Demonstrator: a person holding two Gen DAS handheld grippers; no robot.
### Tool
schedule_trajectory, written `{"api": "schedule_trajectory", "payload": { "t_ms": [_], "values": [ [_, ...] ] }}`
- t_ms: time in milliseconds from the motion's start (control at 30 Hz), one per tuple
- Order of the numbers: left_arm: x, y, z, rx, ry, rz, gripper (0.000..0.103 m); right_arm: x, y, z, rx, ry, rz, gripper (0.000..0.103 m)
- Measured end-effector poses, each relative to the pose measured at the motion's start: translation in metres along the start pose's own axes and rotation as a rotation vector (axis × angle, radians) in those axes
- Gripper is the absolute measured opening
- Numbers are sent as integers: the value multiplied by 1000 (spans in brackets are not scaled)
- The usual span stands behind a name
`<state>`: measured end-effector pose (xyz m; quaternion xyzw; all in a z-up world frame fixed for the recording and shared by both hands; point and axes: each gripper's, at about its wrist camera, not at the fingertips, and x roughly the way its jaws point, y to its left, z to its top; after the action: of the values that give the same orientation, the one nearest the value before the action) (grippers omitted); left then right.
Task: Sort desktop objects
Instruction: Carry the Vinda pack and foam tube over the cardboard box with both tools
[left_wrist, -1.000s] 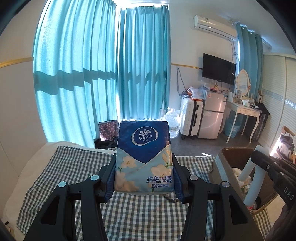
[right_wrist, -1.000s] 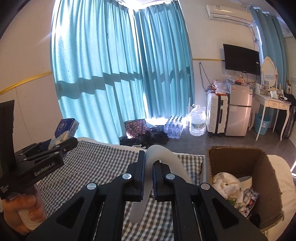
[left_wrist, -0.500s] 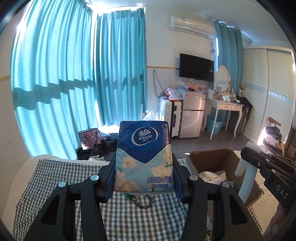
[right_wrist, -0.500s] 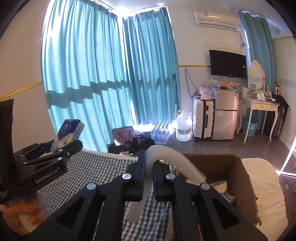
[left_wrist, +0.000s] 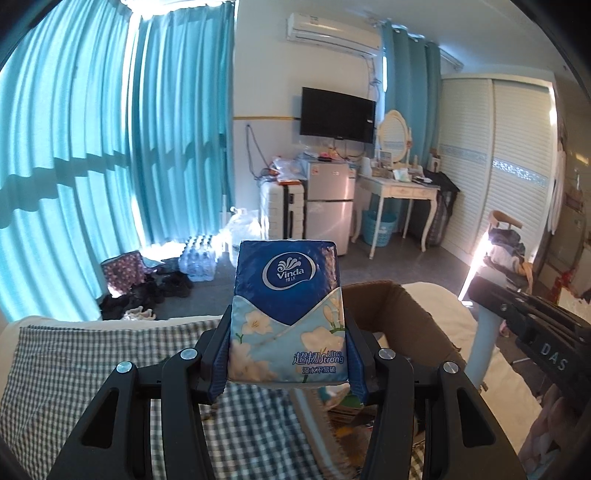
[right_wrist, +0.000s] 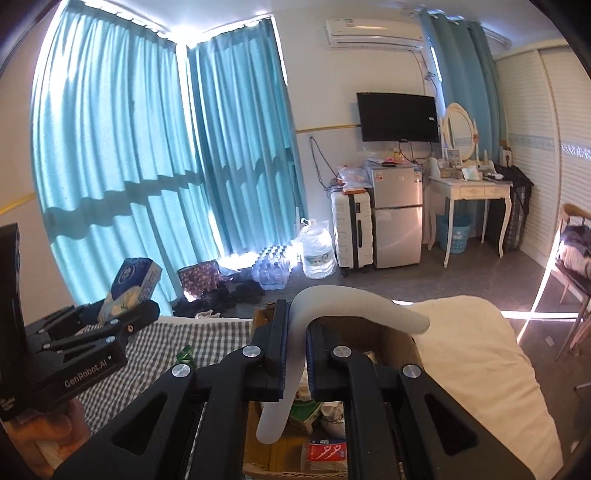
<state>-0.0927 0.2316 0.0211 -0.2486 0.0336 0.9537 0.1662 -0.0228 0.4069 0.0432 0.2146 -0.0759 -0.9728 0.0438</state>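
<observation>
1. In the left wrist view, the black left gripper (left_wrist: 288, 354) is seen with its jaws pinching a blue and pale-blue soft pack of Vinda tissues printed with white flowers (left_wrist: 287, 314); the pack is held upright between the blue-lined pads, its logo at 12 o'clock.
2. The pack is carried above a grey-and-white checked cloth (left_wrist: 74, 369), with a brown cardboard box (left_wrist: 399, 310) just behind it at 2 o'clock.
3. At 3 o'clock of that view the black right gripper (left_wrist: 491, 299) is visible, and a pale white curved piece (left_wrist: 484, 343) hangs down from it.
4. In the right wrist view, the right gripper (right_wrist: 295, 354) is seen with its jaws pressed together on that white curved plastic piece (right_wrist: 332, 306), which arches over the fingertips towards 2 o'clock and hangs down between the fingers towards 6 o'clock.
5. Beneath the curved piece the open cardboard box (right_wrist: 402, 339) is seen, with paper and packaging lying inside it, a red-and-white packet (right_wrist: 327, 452) among them.
6. At 9 o'clock of the right view the left gripper (right_wrist: 125, 314) is seen holding the tissue pack (right_wrist: 133, 284), tilted, over the checked cloth (right_wrist: 166, 343).
7. A cream blanket (right_wrist: 472, 350) lies at 3 o'clock of the box.
8. Teal curtains (right_wrist: 147, 147) cover the window from 10 to 12 o'clock.
</observation>
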Motion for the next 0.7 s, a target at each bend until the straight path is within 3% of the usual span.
{"api": "schedule_trajectory", "payload": {
  "t_ms": [433,500,700],
  "values": [
    [76,-48,-18,5,106,-87,52,49,-24,-16,1,98,-14,11],
    [88,-52,-23,1,127,-81,53,62,-27,-23,20,139,18,11],
    [121,-60,-38,18,213,-76,52,98,-43,-47,60,281,0,10]
  ]
}}
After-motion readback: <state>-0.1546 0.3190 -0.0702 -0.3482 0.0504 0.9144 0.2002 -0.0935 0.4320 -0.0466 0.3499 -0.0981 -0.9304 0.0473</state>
